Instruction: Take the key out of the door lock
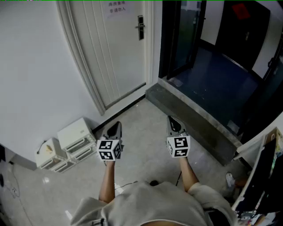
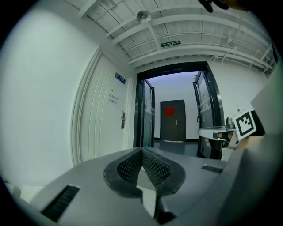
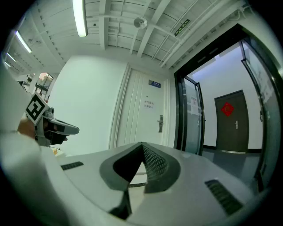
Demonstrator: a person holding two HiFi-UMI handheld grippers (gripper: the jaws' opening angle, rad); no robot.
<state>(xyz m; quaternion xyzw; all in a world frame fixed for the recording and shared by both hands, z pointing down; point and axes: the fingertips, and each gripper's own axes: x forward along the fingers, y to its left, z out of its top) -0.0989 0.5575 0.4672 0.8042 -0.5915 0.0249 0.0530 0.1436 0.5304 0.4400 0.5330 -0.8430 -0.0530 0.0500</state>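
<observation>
Lock (image 1: pixel 140 27): dark plate w/ lever handle, near right edge of white door (image 1: pixel 117 48), about mid-height. Plate's long axis runs up-down. Key itself too small to make out in any view, so can't tell which way it points.

Left tongs (image 1: pixel 116 127): closed, tips meeting, nothing between them. Held roughly level, nose toward the door, well short of it. Right tongs (image 1: pixel 171 121): also closed and empty, level, alongside the left pair, off the door's right-hand side. Both forearms stretched fwd from the body, bare below the sleeves. Marker cubes (image 1: pixel 109 149) at the rear of each pair.

Left gripper view: pads (image 2: pixel 154 167) pressed into a V, and the lock (image 2: pixel 123 120) is far off, small. Right gripper view gives the same picture, lock (image 3: pixel 161 124) distant beyond the closed tips (image 3: pixel 142 148).

Paper notice (image 1: pixel 116 6) is on the door above the lock, text not legible. Door top is cut off in head view. White stacked boxes (image 1: pixel 75 134) sit against the wall left of the door. Dark glass doorway (image 1: pixel 185 35) stands right of the door.
</observation>
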